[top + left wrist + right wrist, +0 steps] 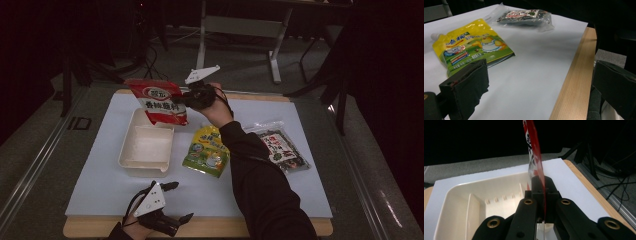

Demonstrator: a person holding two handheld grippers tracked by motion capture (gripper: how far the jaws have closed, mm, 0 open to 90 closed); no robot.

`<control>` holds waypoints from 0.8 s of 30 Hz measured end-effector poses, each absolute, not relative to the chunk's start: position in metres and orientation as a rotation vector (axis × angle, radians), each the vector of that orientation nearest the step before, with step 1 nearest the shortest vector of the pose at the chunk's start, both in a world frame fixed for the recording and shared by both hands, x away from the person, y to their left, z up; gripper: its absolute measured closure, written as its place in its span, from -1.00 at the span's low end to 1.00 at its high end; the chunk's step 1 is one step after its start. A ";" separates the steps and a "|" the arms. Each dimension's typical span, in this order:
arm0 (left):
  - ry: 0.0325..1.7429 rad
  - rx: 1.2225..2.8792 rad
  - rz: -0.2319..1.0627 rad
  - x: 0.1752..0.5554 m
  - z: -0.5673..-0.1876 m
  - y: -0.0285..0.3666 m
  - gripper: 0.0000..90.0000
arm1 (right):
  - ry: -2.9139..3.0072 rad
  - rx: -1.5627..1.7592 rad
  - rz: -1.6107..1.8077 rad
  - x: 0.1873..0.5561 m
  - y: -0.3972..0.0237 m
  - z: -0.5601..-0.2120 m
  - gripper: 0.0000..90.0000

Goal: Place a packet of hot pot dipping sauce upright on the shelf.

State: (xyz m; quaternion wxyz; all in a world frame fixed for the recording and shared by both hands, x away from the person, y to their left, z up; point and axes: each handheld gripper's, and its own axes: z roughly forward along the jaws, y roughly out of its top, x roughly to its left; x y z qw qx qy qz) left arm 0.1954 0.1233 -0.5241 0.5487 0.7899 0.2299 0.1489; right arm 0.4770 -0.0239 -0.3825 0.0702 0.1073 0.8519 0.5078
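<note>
My right gripper (181, 102) is shut on a red and white snack pouch (157, 101) and holds it in the air over the far end of the cream tray (131, 161). In the right gripper view the red pouch (534, 147) stands edge-on, pinched between the black jaws, with the tray (456, 195) below. My left gripper (179, 201) rests at the table's near edge, open with nothing between its jaws. A yellow-green spouted pouch (207, 151) lies flat right of the tray. Seen from the left gripper, the yellow-green pouch (471, 46) lies ahead.
A clear bag of dark snacks (281, 146) lies at the right of the white mat (100, 190). The bag of dark snacks (525, 17) lies beyond the yellow pouch. The wooden table edge (576, 75) runs along the mat's near side. Dark floor, cables and a desk frame lie behind.
</note>
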 end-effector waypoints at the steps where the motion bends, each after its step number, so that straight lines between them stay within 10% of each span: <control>1: 0.545 1.870 0.352 0.195 -0.524 0.123 -0.95 | 2.560 0.324 1.540 0.479 -0.023 -0.384 1.00; 24: 0.555 1.870 0.355 0.190 -0.525 0.127 -0.95 | 2.554 0.347 1.560 0.497 0.022 -0.423 1.00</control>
